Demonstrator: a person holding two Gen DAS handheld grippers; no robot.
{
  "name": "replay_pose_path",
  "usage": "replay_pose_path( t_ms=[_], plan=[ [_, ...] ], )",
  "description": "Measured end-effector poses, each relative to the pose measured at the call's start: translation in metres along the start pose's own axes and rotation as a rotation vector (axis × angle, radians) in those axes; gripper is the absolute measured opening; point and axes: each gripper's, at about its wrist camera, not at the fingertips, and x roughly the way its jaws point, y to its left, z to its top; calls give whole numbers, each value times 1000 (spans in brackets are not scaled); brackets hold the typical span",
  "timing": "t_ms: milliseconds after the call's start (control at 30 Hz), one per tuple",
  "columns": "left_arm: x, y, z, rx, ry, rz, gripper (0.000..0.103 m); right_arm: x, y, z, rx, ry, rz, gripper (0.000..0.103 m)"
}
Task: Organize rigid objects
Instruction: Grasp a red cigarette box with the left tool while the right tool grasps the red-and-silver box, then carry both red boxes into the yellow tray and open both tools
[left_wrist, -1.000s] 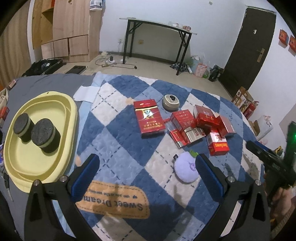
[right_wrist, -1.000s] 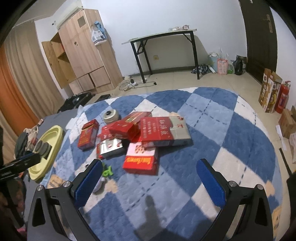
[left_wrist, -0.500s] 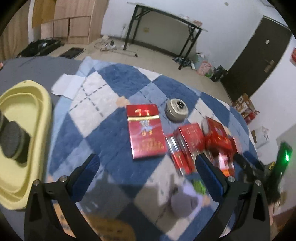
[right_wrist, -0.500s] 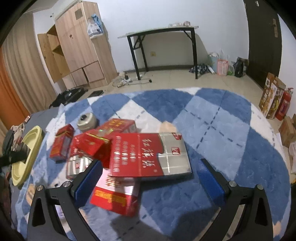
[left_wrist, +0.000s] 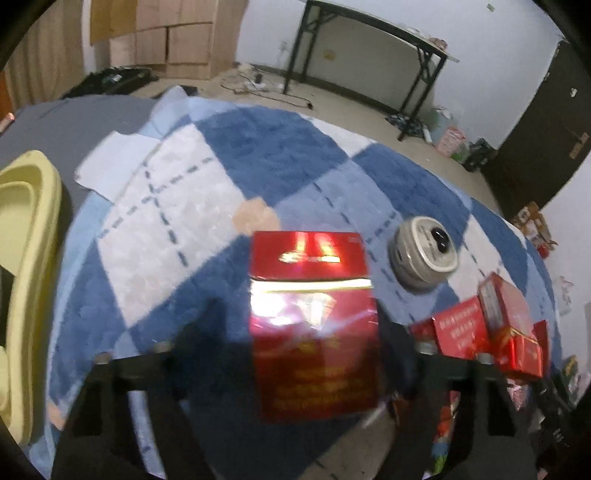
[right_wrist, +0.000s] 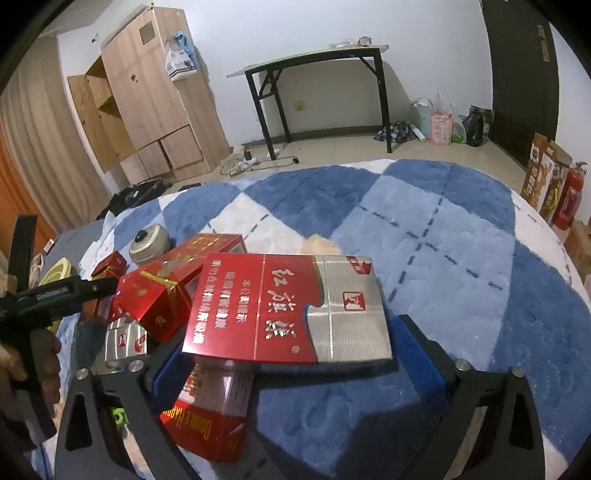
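In the left wrist view a shiny red flat box (left_wrist: 314, 325) lies on the blue and white checked rug (left_wrist: 207, 229). My left gripper (left_wrist: 295, 354) is open, with its fingers on either side of the box's near half; the view is blurred. In the right wrist view a large red and silver box (right_wrist: 288, 314) lies on top of a pile of red boxes (right_wrist: 173, 291). My right gripper (right_wrist: 291, 354) is open, with its blue pads (right_wrist: 417, 347) at either side of the large box's near edge.
A round grey tin (left_wrist: 424, 254) stands right of the shiny box; it also shows in the right wrist view (right_wrist: 149, 245). A yellow tray (left_wrist: 26, 258) lies at the left. A red carton (right_wrist: 210, 417) lies under my right gripper. The other gripper's handle (right_wrist: 44, 295) is at the left.
Both grippers have moved forward and down. The left now straddles the shiny red box; the right now straddles the red and silver box. Both stay open.
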Motion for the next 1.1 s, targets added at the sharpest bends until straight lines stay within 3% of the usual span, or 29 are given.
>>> replay_pose_path(
  t_ms=[33,167,333,533,667,800,933,1033,1100],
  plan=[
    [-3,1,1,-1,-9,1,59,-1,-1,0,4,-7,-5,88],
    [-25,11,2,-4,-57,23,58,-8,-4,1,16,-14,-6,88],
    [-80,39,4,33,-98,59,58,-38,1,5,3,-61,-32,88],
    [-162,107,8,55,-140,132,58,-84,37,6,-104,-121,-15,88],
    [-201,164,14,28,-195,222,58,-110,94,0,-236,-136,46,88],
    [-206,217,13,-14,-187,265,58,-125,172,-8,-383,-130,157,88],
    [-183,258,-2,-53,-92,262,58,-117,249,-22,-483,-88,265,88],
    [-159,281,-17,-74,-8,254,58,-89,307,-29,-536,-32,323,88],
    [-152,292,-28,-88,7,206,59,-66,342,-29,-553,16,352,88]
  ],
)
